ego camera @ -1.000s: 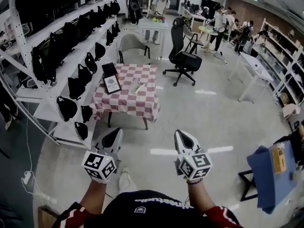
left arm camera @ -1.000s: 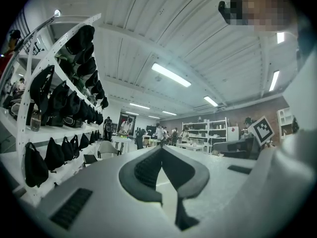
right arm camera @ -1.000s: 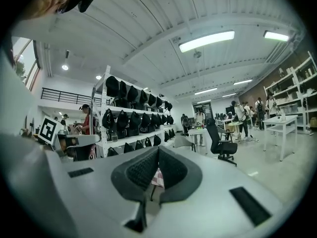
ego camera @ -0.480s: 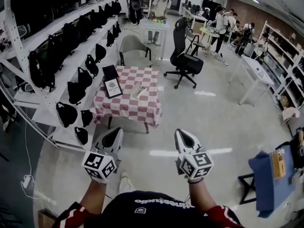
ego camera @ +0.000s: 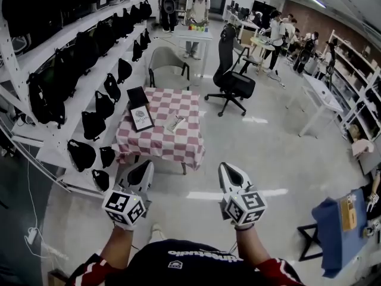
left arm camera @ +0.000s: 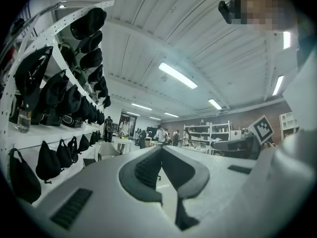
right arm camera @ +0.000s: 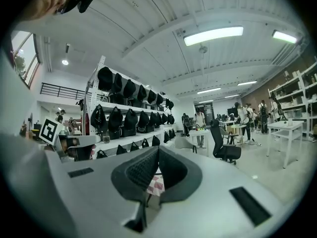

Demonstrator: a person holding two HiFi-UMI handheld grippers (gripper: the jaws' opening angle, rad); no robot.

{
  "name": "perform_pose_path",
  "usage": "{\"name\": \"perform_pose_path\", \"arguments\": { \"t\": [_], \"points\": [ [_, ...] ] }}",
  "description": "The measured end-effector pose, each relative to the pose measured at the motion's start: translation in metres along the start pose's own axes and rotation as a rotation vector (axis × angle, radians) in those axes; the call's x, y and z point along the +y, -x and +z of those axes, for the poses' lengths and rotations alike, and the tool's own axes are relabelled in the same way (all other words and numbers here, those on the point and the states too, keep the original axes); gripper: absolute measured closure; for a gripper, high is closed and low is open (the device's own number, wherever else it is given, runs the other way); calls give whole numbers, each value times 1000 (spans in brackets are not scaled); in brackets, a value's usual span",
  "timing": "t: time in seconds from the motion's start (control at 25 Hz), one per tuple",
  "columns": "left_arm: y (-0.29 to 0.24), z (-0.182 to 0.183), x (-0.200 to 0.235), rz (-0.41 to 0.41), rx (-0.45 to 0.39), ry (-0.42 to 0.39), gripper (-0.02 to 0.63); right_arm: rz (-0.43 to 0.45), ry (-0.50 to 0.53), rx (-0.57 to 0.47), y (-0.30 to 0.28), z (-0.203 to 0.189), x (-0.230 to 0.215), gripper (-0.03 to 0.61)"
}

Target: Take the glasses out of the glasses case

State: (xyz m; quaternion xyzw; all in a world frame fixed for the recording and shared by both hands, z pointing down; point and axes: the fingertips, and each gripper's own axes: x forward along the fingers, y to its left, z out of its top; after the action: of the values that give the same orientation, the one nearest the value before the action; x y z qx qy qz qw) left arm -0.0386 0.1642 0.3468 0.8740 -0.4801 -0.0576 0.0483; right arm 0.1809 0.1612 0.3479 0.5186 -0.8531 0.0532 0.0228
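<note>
Both grippers were held level and side by side, well short of the bench, which stood ahead on the floor under a red-and-white checked cloth. The left gripper had its jaws drawn together at the tips with nothing between them. The right gripper was the same, its jaws closed and empty; in the right gripper view a corner of the checked cloth showed far off through the slot behind the tips.

On the bench, a pale oblong object lay near the middle. By the task this was most likely the glasses case, though it was too small to tell whether it was open or closed, or whether glasses were inside. At the bench's left edge a white card with a round mark stood propped, and a dark flat box sat just behind it, toward the far left corner.

A grey chair stood beyond the far side of the bench, a black office chair off its far right corner, and racks of black bags ran along its left.

Judged from this, the task had not begun: nothing on the bench was touched or held. Left to do were reaching the bench, steadying the case, opening it and lifting the glasses out
</note>
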Motion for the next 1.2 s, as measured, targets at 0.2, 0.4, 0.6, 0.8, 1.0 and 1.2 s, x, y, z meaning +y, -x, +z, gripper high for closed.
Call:
{"name": "perform_pose_path", "arguments": {
  "t": [0.2, 0.4, 0.6, 0.8, 1.0, 1.2],
  "points": [
    [-18, 6, 32, -3, -6, 6, 607, -2, 4, -5, -36, 7, 1, 583],
    [-33, 12, 54, -9, -15, 12, 607, -1, 14, 1, -62, 12, 4, 583],
    [-42, 14, 72, -20, -13, 21, 607, -14, 18, 3, -79, 18, 5, 583],
    [-48, 16, 97, -26, -17, 33, 607, -23, 28, 6, -103, 23, 11, 583],
    [-49, 18, 130, -17, -20, 39, 607, -30, 41, 6, -130, 28, 20, 582],
    [-52, 20, 159, -15, -19, 40, 607, -32, 50, 7, -158, 30, 30, 582]
  ]
}}
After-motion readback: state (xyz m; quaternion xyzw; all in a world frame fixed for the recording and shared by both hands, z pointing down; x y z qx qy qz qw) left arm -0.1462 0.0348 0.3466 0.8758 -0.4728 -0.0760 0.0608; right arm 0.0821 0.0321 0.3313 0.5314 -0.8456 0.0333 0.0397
